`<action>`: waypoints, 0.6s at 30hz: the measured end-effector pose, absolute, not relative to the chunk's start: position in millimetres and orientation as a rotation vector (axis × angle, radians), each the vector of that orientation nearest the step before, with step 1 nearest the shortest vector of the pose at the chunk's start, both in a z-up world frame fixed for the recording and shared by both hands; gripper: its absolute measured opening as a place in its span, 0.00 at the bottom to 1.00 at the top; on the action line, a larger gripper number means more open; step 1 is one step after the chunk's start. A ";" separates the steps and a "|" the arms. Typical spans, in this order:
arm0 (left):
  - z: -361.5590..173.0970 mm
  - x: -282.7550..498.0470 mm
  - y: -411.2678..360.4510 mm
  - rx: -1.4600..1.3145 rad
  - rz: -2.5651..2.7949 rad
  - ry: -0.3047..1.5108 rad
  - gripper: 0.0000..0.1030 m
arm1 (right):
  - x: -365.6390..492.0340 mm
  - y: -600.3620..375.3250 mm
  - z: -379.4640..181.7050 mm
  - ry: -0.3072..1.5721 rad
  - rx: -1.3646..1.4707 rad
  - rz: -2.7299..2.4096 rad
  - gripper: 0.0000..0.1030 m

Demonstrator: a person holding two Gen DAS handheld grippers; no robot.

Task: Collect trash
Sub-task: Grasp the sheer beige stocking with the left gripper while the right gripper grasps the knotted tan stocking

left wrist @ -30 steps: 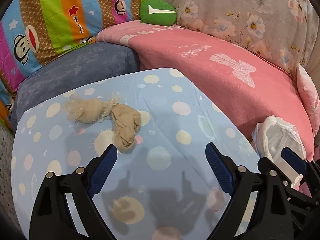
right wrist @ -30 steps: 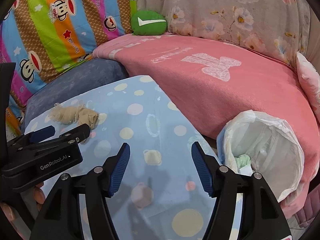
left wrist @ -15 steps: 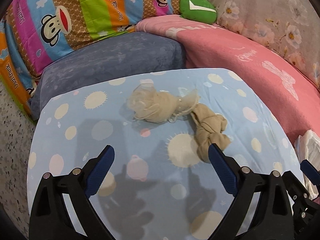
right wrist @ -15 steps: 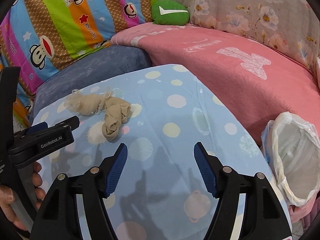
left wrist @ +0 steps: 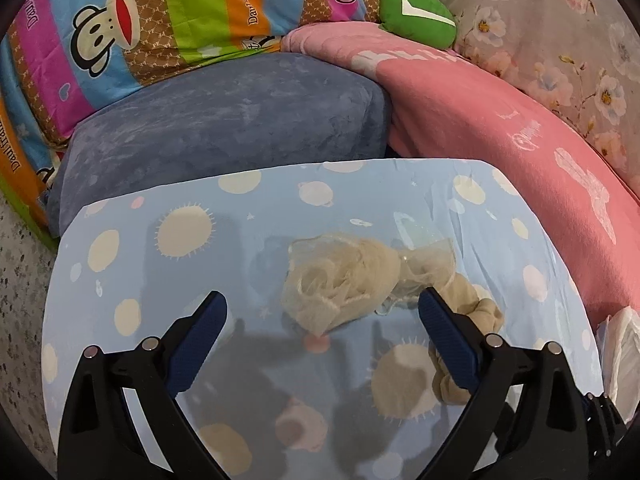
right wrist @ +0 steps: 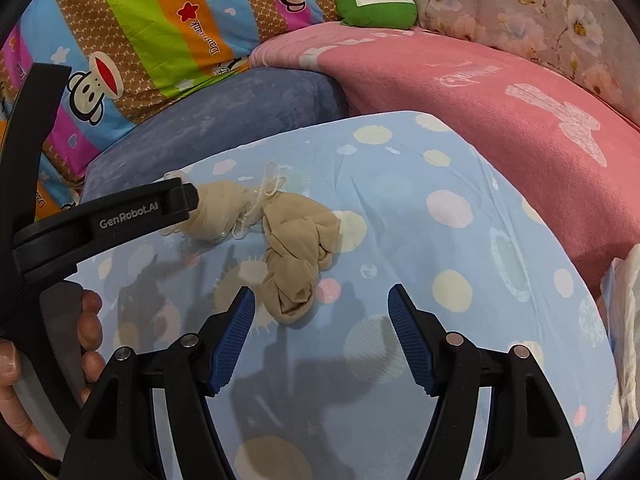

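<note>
Trash here is two soft beige bundles lying on a light blue table cover with pale dots.

From the left wrist camera, the gauzy net wad (left wrist: 344,284) sits in the middle of the table cover (left wrist: 168,264). The left gripper (left wrist: 322,334) hangs over it with its blue fingers (left wrist: 198,336) spread wide apart, and they hold nothing. The wad lies just past the tips, in the gap between them. A knotted beige stocking (left wrist: 480,312) touches the wad at about 4 o'clock and is partly hidden behind the finger on that side. A white plastic bag (left wrist: 618,352) peeks in at 4 o'clock by the edge. A gray-blue cushion (left wrist: 224,120) lies at 12 o'clock past the table, a pink blanket (left wrist: 520,132) at 2 o'clock, and a green pillow (left wrist: 418,16) is at 1 o'clock.

From the right wrist camera, the right gripper (right wrist: 322,338) is also wide open and holds nothing. The stocking (right wrist: 296,256) lies just past its tips, toward 11 o'clock. The net wad (right wrist: 224,210) touches the stocking at 10 o'clock, and the black tip of the left gripper (right wrist: 176,204) covers its far end. A hand (right wrist: 90,332) holds that tool at 8 o'clock. The bag (right wrist: 628,308) shows at 3 o'clock.
</note>
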State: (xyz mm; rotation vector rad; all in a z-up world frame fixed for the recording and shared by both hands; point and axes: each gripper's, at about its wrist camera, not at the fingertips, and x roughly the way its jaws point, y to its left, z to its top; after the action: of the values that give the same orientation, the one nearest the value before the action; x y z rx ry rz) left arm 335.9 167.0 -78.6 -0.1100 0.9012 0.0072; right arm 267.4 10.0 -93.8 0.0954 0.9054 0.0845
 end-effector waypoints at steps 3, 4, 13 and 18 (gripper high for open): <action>-85.7 350.2 162.0 -0.107 -0.008 0.914 0.82 | 279.4 15.6 -101.6 0.916 0.099 0.093 0.65; -88.4 353.9 160.2 -0.112 -0.018 0.924 0.76 | 282.2 16.3 -104.1 0.921 0.102 0.097 0.65; -106.3 360.1 147.3 -0.108 -0.059 0.964 0.23 | 297.5 22.4 -128.6 0.991 0.149 0.155 0.26; -93.9 348.6 141.1 -0.097 -0.071 0.945 0.13 | 287.6 18.1 -123.1 0.971 0.153 0.146 0.20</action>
State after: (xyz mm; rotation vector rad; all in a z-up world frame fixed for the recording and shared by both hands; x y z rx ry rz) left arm 348.6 141.1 -93.9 -0.0975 0.9452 -0.0711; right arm 287.6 18.1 -123.1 0.1529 0.9710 0.1457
